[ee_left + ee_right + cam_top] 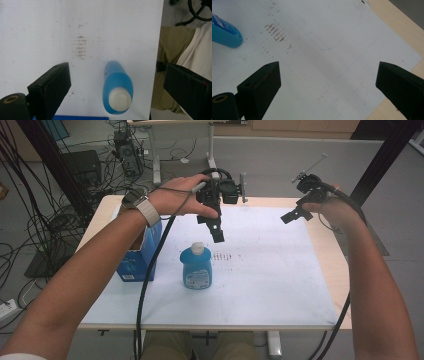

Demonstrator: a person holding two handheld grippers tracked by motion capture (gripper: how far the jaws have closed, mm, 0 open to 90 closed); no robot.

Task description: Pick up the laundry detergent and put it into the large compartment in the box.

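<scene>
A blue bottle (196, 268) with a white cap stands upright on the white mat (280, 275), left of centre. My left gripper (210, 226) hangs in the air just behind and above it, open and empty. From its own camera the bottle (117, 86) sits below and between the wide-apart jaws of the left gripper (117, 68). My right gripper (298, 200) is held up over the mat's far right corner, also open. In its own view the right gripper (328, 66) looks onto bare mat, with the bottle (224, 35) lying off at the upper left.
A blue carton (135, 257) stands at the mat's left edge, under the left forearm; its top edge (72, 117) also shows. The wooden table (332, 255) borders the mat. Brown smudges (227, 256) mark the mat's middle. Cables and equipment sit on the floor behind.
</scene>
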